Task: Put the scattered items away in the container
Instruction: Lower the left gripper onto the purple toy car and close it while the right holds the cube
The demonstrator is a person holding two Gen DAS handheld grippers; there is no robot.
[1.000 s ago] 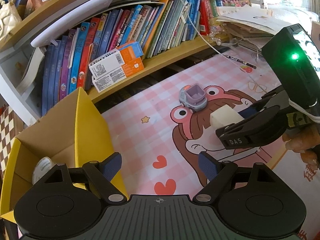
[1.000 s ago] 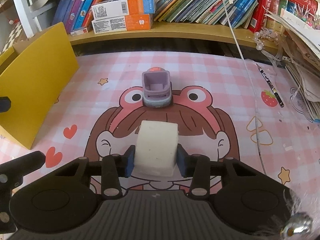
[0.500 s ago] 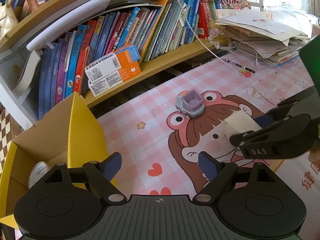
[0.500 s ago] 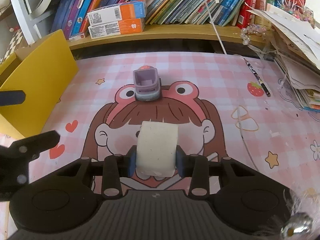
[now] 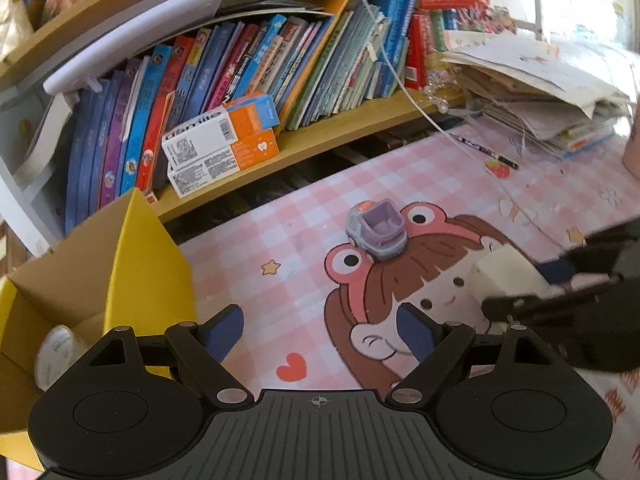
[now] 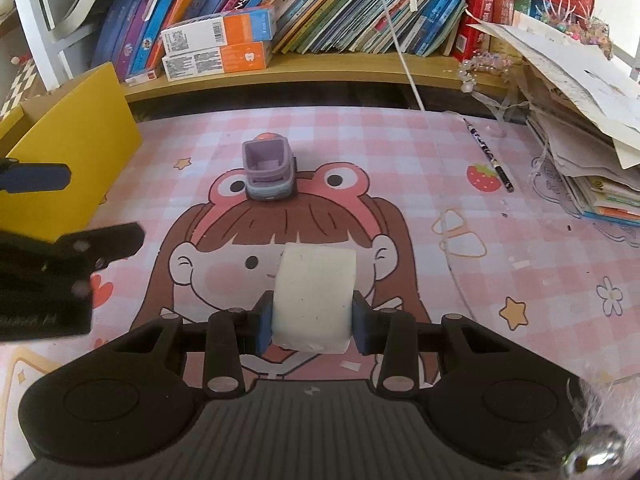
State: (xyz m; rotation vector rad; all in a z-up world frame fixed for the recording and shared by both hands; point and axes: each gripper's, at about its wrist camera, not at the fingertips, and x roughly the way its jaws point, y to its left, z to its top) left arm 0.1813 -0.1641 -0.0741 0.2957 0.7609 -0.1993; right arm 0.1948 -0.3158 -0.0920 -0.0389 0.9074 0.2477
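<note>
My right gripper [image 6: 312,322] pinched a pale cream foam block [image 6: 314,296] between its blue pads, holding it clear above the pink checked cartoon mat [image 6: 400,152] that covered the desk. My left gripper [image 5: 320,336] had its jaws spread wide with nothing between them, over the mat just beside the yellow cardboard box [image 5: 148,256]. That box stood open at the left edge of the mat, and a round white roll [image 5: 56,350] lay inside it. A small grey and purple toy car [image 6: 270,172] sat on the mat ahead of the block, on the red frog hat of the printed girl, well apart from the box. A dark patterned pencil [image 6: 490,156] lay on the mat to the right, near a stack of loose papers [image 6: 580,120]. Behind the desk a wooden shelf [image 6: 320,72] carried leaning books and two white and orange cartons [image 6: 218,46].
</note>
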